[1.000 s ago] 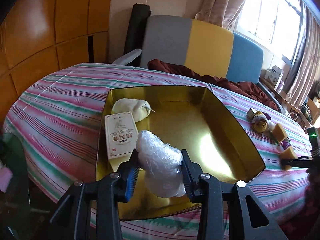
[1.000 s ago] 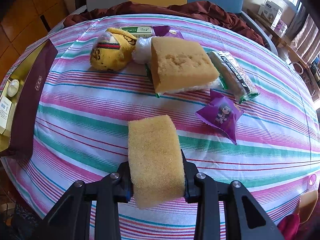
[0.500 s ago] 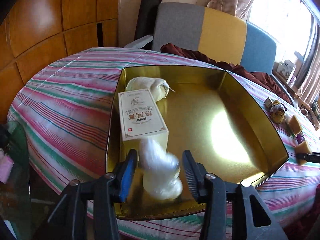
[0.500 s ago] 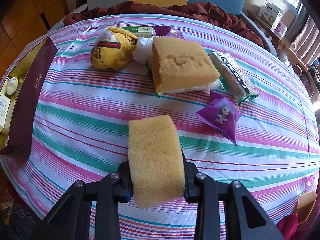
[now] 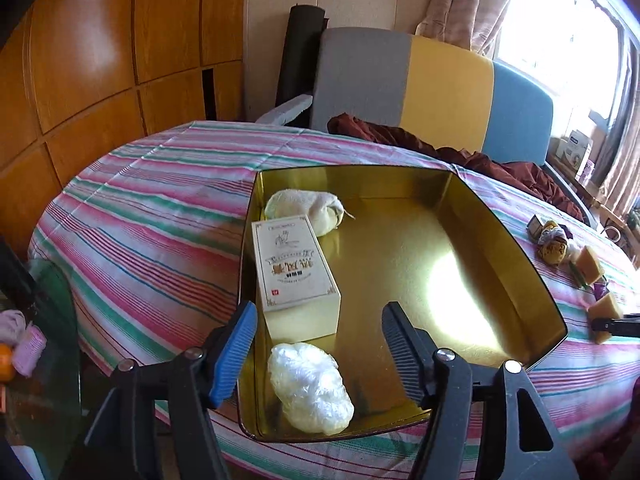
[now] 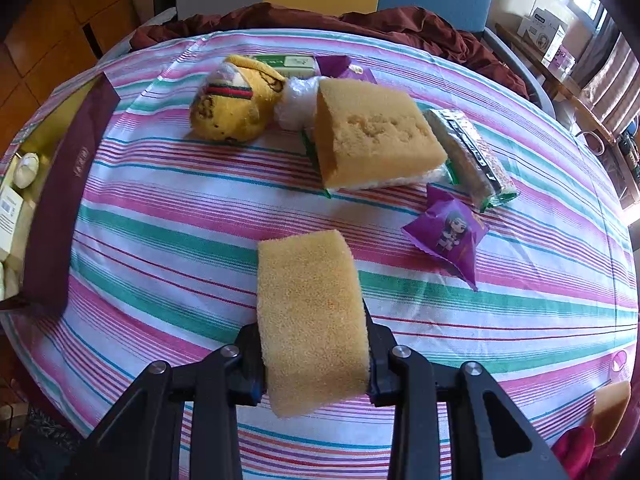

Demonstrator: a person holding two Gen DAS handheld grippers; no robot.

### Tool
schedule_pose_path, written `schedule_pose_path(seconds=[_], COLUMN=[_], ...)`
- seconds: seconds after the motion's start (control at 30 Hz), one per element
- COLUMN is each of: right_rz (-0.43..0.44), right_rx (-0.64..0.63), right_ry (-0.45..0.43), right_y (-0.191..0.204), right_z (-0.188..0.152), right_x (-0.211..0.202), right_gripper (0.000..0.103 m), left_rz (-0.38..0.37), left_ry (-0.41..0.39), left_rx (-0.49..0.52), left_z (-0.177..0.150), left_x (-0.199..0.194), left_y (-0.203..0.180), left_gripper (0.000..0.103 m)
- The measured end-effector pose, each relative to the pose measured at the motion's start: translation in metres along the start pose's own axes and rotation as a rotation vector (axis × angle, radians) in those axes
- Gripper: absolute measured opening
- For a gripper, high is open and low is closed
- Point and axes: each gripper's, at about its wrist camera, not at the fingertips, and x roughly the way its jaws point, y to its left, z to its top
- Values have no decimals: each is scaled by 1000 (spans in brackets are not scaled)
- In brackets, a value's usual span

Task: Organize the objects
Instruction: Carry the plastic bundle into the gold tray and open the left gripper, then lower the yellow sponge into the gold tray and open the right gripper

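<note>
A gold tin tray lies on the striped tablecloth. In its near corner rests a white plastic-wrapped bundle, free of my left gripper, whose jaws are opening above it with nothing pressed between them. A cream box and a pale cloth pouch lie further back in the tray. My right gripper is shut on a yellow sponge, held above the cloth. Beyond it lie a bigger sponge, a yellow plush toy, a purple packet and a green-edged wrapped bar.
The tray's dark maroon outer wall stands at the left of the right wrist view. A grey, yellow and blue sofa with a maroon blanket sits behind the table. Wooden panels line the left wall. Another sponge piece lies at the lower right.
My left gripper let go of the plastic-wrapped bundle, which now lies in the tray's near corner; the jaws have spread wide. The right gripper and its sponge have not moved.
</note>
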Motion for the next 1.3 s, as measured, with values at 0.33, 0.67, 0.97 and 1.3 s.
schedule_pose_path(seconds=[0.33, 0.67, 0.97, 1.3], right_rz=[321, 431, 511, 579], right_rx=[-117, -327, -368, -314], right_ry=[-180, -59, 56, -69], right_y=[130, 284, 332, 296], right_z=[35, 34, 19, 20], right_x=[-70, -31, 3, -26], right_gripper=[34, 35, 49, 69], left_rz=[7, 91, 49, 23], left_ry=[-45, -58, -33, -33], left_rx=[-31, -189, -211, -158], left_z=[6, 4, 0, 2], left_x=[-17, -24, -16, -17], left_y=[14, 63, 70, 53], left_gripper=[72, 76, 76, 79])
